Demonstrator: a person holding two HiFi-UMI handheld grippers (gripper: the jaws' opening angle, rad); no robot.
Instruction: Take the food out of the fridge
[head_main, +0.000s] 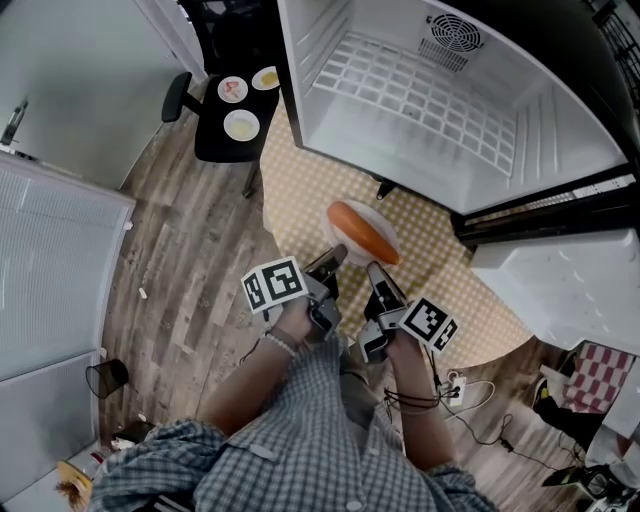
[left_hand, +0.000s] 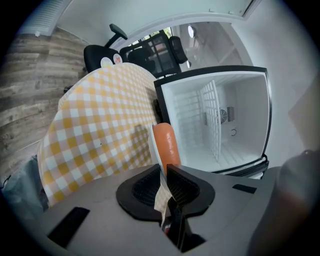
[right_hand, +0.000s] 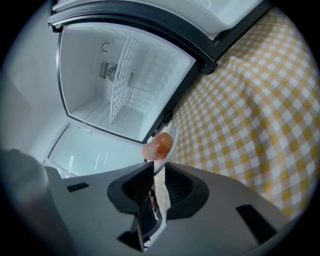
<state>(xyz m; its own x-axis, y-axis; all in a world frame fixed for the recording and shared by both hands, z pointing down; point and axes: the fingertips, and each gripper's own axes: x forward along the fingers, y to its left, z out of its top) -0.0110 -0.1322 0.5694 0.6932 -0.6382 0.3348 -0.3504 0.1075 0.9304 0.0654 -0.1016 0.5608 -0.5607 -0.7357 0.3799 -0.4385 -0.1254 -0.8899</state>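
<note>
A white plate (head_main: 378, 212) carrying a long orange sausage (head_main: 362, 232) hangs above the yellow checked table (head_main: 300, 185), in front of the open fridge (head_main: 450, 110). My left gripper (head_main: 330, 262) is shut on the plate's near rim from the left. My right gripper (head_main: 378, 272) is shut on the same rim from the right. In the left gripper view the thin rim (left_hand: 161, 192) sits pinched in the left gripper (left_hand: 164, 172), with the sausage (left_hand: 166, 145) just beyond. In the right gripper view the right gripper (right_hand: 159, 172) clamps the rim (right_hand: 170, 137), and the sausage's end (right_hand: 159, 145) shows above it.
The fridge cavity (left_hand: 220, 125) holds only a white wire shelf (head_main: 420, 95). Its door (head_main: 560, 290) stands open at the right. A black side table (head_main: 235, 120) with three small plates stands beyond the checked table. Cables lie on the wood floor at lower right (head_main: 470, 395).
</note>
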